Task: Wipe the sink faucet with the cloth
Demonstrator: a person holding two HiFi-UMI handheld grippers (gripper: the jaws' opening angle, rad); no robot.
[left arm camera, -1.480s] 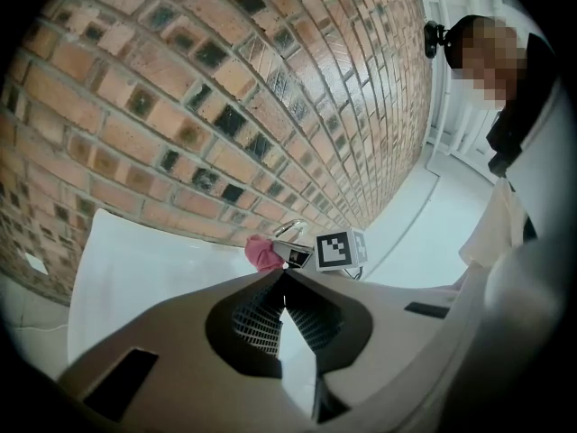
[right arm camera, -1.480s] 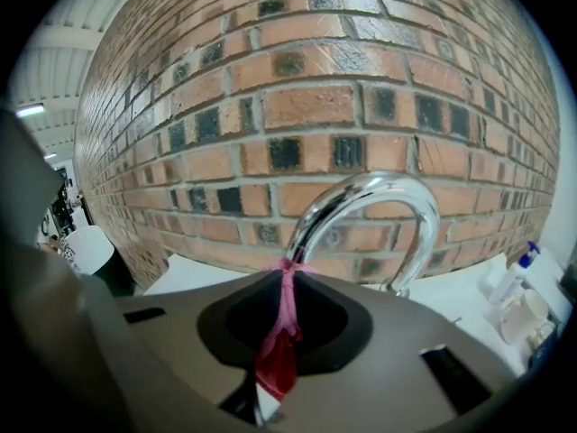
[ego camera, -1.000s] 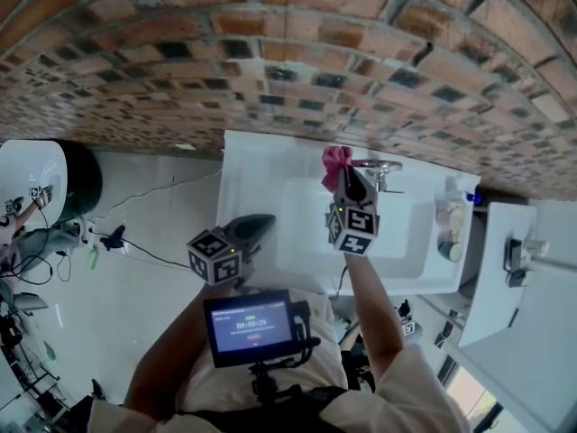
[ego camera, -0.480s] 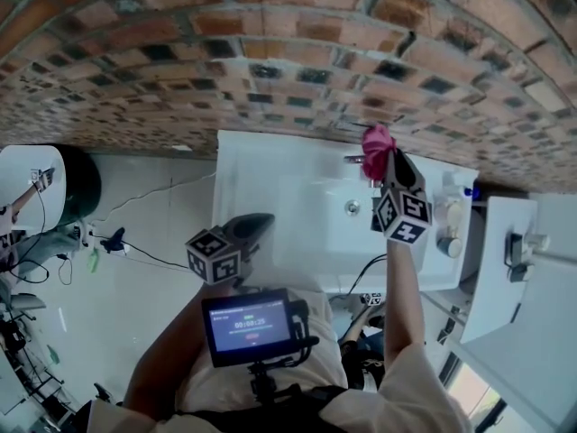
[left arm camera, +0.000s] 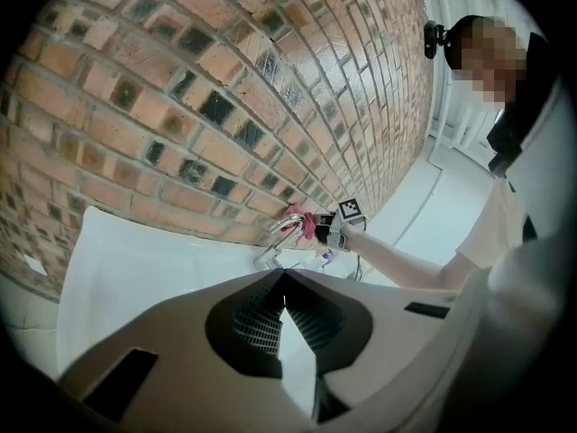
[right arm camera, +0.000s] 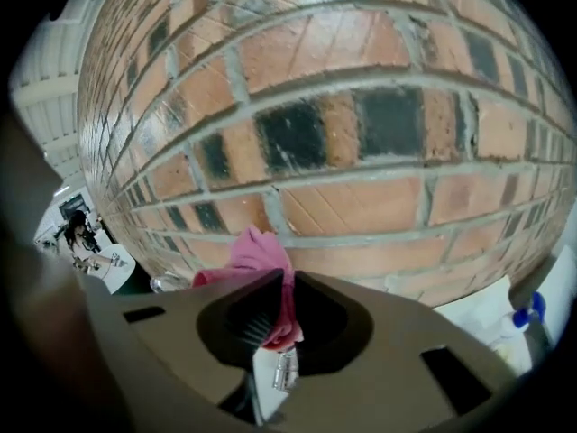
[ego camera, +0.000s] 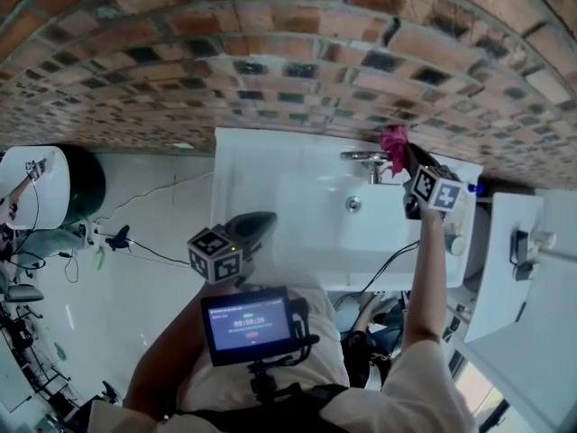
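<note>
Where the cloth sits: the pink cloth (ego camera: pixel 394 141) is pinched between the pressed jaws of the right gripper (ego camera: pixel 403 158) and bunches out past its tips.
Faucet from the claw: the faucet (ego camera: pixel 364 157) lies just to the claw's left, at the cloth's edge; contact cannot be told.
Faucet axis: its top bar runs along the brick wall (ego camera: pixel 270 79), roughly crosswise to the claw.
Nearer hand: the right. The left gripper (ego camera: pixel 261 222), jaws together on nothing, hangs well back by the sink (ego camera: pixel 236 165) rim.
Materials: the cloth is soft and crumpled, the faucet hard, rounded polished chrome, the sink smooth glossy white, the brick rough.
Next move: likely a leftward sweep along the bar.
</note>
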